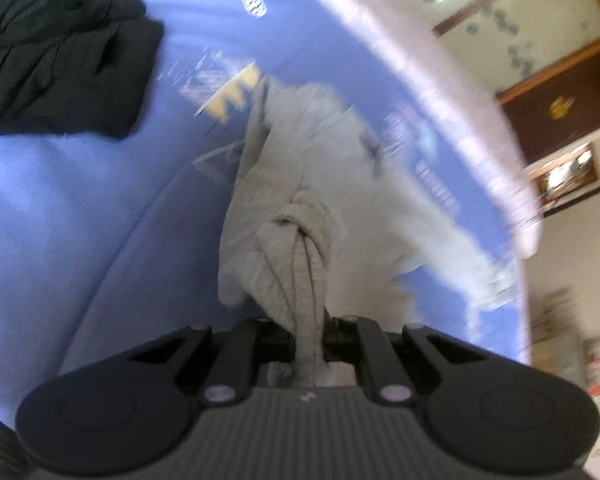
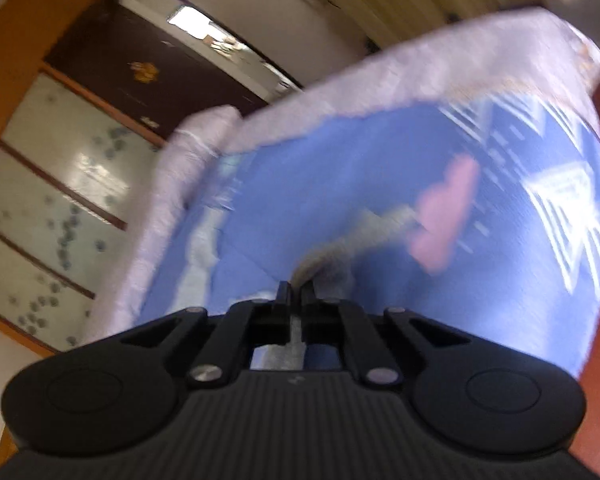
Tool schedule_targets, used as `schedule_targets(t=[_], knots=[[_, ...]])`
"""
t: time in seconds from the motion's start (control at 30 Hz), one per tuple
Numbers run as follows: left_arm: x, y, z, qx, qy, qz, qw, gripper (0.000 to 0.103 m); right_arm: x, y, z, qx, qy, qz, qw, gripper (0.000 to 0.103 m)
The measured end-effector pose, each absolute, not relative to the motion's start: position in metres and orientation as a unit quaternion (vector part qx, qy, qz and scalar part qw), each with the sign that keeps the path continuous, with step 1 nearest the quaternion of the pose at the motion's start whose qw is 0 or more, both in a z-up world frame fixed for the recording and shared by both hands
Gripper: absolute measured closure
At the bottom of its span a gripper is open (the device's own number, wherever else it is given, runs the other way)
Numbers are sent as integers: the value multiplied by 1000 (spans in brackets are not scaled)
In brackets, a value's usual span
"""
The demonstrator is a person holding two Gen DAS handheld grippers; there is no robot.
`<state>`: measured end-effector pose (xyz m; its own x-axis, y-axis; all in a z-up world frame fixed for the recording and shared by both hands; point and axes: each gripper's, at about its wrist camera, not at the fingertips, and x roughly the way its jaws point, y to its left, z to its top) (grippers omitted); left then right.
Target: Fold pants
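Note:
Light grey pants (image 1: 320, 184) hang and trail over a blue printed bed cover (image 1: 80, 208). My left gripper (image 1: 310, 336) is shut on a bunched ribbed edge of the pants, lifted above the cover. In the right wrist view my right gripper (image 2: 296, 292) is shut on a thin grey piece of the pants (image 2: 340, 248), which stretches away blurred over the blue cover (image 2: 340, 152). Both views are motion-blurred.
A dark folded garment (image 1: 60, 56) lies on the cover at the upper left. The bed's white quilted edge (image 1: 440, 92) curves along the far side, also in the right wrist view (image 2: 380, 76). A dark wooden cabinet (image 2: 148, 68) and patterned glass panels (image 2: 60, 184) stand beyond.

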<state>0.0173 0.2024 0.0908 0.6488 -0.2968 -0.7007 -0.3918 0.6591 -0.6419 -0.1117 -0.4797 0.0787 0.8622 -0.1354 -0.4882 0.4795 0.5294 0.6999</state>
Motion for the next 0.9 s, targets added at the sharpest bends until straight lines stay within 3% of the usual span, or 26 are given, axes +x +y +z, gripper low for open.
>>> schedule_targets(t=[0.33,0.73,0.8,0.83,0.87,0.9], knots=[[127,243,107,-511,358,46,780,95,35,-473,132,388,190,-146,890,97],[288,272,46,-543,363,108,749,94,279,-448,85,316,270,-155,896,96],[313,275,30,-537,377,120,745,89,308,-438,68,309,268,-140,902,88],[323,278,21,-535,385,126,742,85,318,-433,62,312,264,-128,904,70],[331,280,12,-537,388,126,738,76,326,-430,57,320,264,-119,902,57],[334,282,5,-543,386,124,735,75,327,-428,56,328,256,-116,902,46]])
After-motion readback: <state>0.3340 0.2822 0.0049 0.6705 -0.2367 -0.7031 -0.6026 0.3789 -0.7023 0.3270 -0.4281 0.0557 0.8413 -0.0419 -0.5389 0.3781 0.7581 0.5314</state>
